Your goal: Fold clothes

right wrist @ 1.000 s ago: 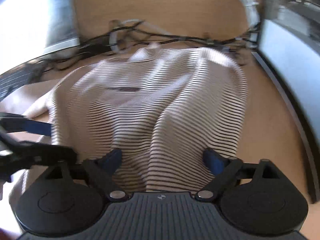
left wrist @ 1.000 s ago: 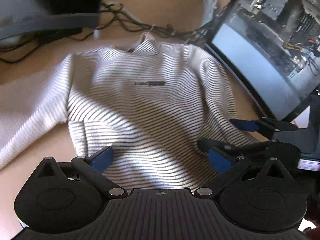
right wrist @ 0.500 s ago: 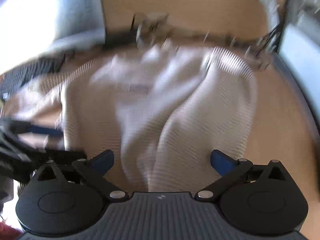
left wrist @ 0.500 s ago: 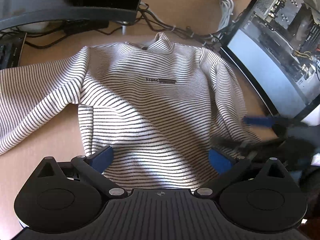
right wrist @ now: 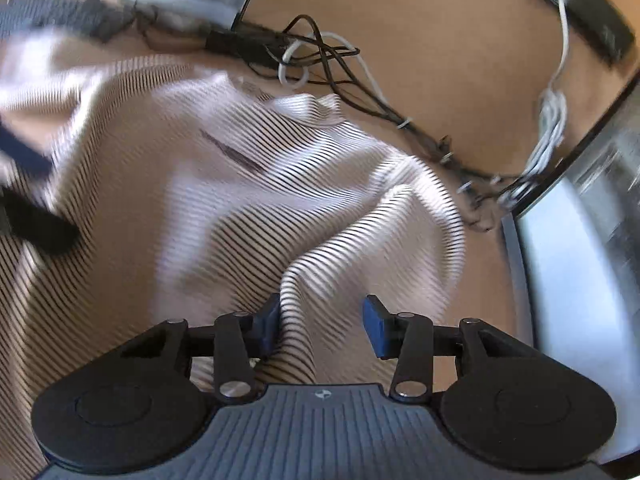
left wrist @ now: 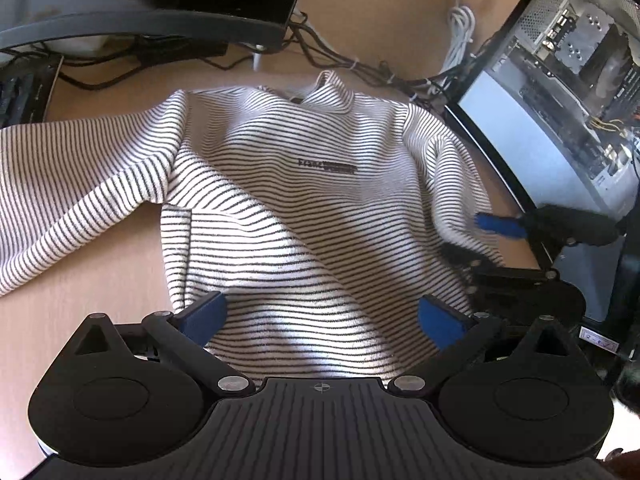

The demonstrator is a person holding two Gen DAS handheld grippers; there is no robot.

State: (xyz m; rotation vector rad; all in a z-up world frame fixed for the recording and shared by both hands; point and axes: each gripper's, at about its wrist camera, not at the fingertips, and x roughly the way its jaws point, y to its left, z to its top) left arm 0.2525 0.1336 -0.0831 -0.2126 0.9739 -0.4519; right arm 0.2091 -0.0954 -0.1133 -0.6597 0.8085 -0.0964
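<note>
Right gripper (right wrist: pixel 320 326) half-open around striped sweater (left wrist: pixel 304 208) sleeve fold; left gripper (left wrist: pixel 320 316) wide, empty; knit soft, limp, best gripped at sleeve edge.

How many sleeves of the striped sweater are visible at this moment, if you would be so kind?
2. One sleeve lies spread out to the left on the desk; the other sleeve is bunched between the right gripper fingers, jaws partly open.

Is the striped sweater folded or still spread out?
Mostly spread: striped sweater lies front up, one sleeve stretched sideways, nothing folded over yet.
</note>
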